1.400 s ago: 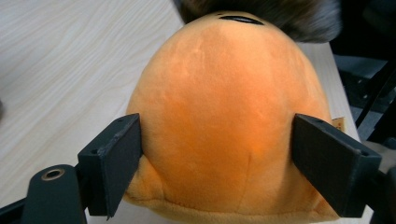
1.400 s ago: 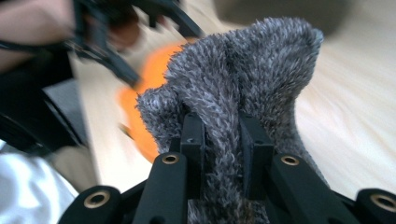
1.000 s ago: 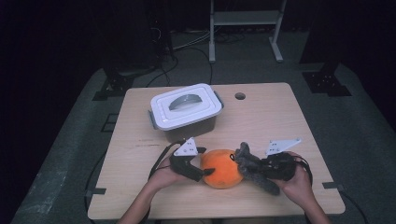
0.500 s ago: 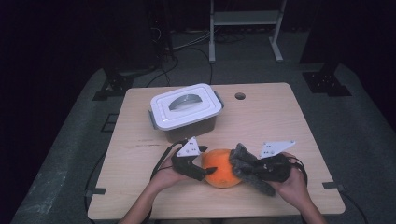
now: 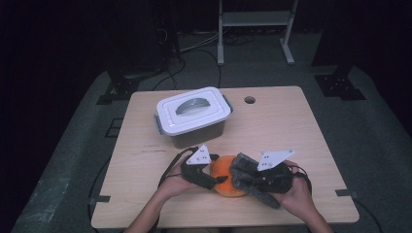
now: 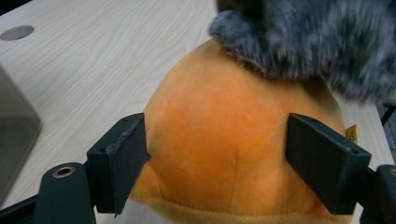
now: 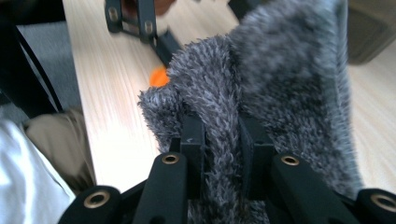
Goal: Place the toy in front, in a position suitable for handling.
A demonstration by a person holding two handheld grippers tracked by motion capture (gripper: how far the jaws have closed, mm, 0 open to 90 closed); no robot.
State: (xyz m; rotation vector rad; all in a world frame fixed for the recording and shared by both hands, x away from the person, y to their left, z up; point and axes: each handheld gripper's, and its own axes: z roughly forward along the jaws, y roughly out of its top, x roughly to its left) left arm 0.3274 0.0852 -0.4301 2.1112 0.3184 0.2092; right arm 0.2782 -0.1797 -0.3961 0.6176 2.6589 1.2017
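The orange plush (image 5: 224,171) lies on the table (image 5: 291,126) near its 6 o'clock edge, between the two hands. The left gripper (image 5: 210,180) brackets the plush from the 9 o'clock side; in the left gripper view its pads (image 6: 122,158) sit against the plush's flanks, and its jaws have just been closing a little around it, so it appears to serve as the brace that keeps the soft body from sliding. The right gripper (image 7: 223,140) is pinched narrow on a fold of the grey fur piece (image 5: 248,178), which drapes over the plush's 3 o'clock side. Holding only a fold, not the bulk, suggests the fur is being drawn along or off the plush while the other gripper resists. The lidded box (image 5: 194,116) stands at 11 o'clock from the plush, well apart, lid shut; it is probably the destination, kept clear of the working area.
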